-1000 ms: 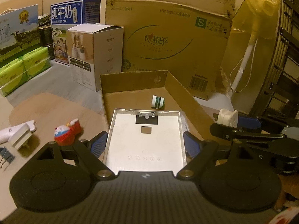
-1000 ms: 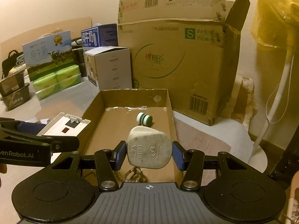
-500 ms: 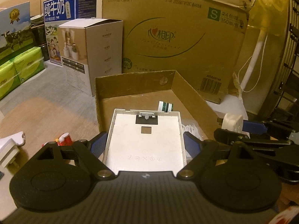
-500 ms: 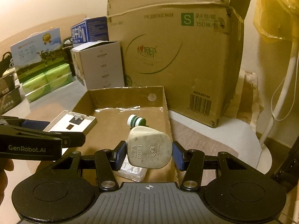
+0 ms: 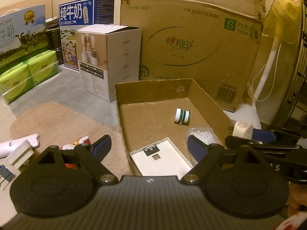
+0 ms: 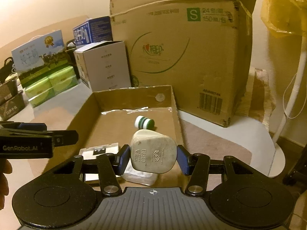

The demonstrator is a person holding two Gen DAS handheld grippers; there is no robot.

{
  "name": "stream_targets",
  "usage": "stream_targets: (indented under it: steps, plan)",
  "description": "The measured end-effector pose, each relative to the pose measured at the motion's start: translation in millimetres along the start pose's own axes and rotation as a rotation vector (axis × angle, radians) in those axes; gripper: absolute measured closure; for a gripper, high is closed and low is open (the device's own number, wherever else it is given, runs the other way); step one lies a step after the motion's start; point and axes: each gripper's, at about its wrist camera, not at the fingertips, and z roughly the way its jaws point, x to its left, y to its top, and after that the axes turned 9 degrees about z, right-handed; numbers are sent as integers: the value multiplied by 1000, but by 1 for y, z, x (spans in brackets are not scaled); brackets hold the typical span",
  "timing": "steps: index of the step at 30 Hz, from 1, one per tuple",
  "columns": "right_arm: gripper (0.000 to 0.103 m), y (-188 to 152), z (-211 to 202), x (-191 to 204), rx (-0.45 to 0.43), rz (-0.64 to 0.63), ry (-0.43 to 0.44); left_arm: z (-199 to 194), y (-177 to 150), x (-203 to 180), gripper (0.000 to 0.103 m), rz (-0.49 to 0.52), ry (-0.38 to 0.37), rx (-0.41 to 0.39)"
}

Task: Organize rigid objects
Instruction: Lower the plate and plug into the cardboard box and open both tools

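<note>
A: Where is everything sitting around the cardboard tray [image 5: 209,103] edges?

B: The tray is lying open on the floor, four low walls around it. The left gripper [image 5: 148,145] is hanging over the near-left corner, its jaws standing wide apart with nothing between them. The white plate [image 5: 163,158] is lying flat inside the tray against the near wall, just below those fingers.

A: And the other side?

B: The right gripper [image 6: 152,156] is hovering over the near part of the tray, its jaws pressing on the white fused plug [image 6: 153,154], which is hanging above the tray floor.

A: How much open room is showing?

B: The middle and far-left of the tray floor are lying bare. One green-and-white spool [image 5: 182,116] is resting toward the far right, and one clear packet [image 5: 203,135] is sitting by the right wall, directly under the plug in the right wrist view.

A: What is crowding the outside?

B: A big carton [image 6: 184,55] is standing right behind the far wall, a white box [image 5: 111,61] just beside the far-left corner. On the left rug [image 5: 57,122], one red-and-white toy [image 5: 76,146] is partly hiding behind the left finger, with a white device [image 5: 17,145] and a binder clip [image 5: 5,175] lying further left. A white fan pole [image 6: 289,103] is standing well off to the right.
</note>
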Motion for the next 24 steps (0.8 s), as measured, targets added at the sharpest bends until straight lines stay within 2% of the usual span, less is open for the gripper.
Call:
stream_targets:
  steps: [18, 19, 22, 24]
  plan:
    - [50, -5, 23, 22, 52, -4, 93, -10, -9, 22, 19, -30, 34, -3]
    - [50, -5, 22, 23, 46, -4, 96, -11, -10, 22, 19, -31, 37, -2]
    - [36, -3, 14, 23, 11, 7, 77, -15, -13, 24, 19, -35, 44, -2]
    - [35, -3, 8, 21, 6, 26, 73, -20, -16, 26, 19, -40, 46, -5]
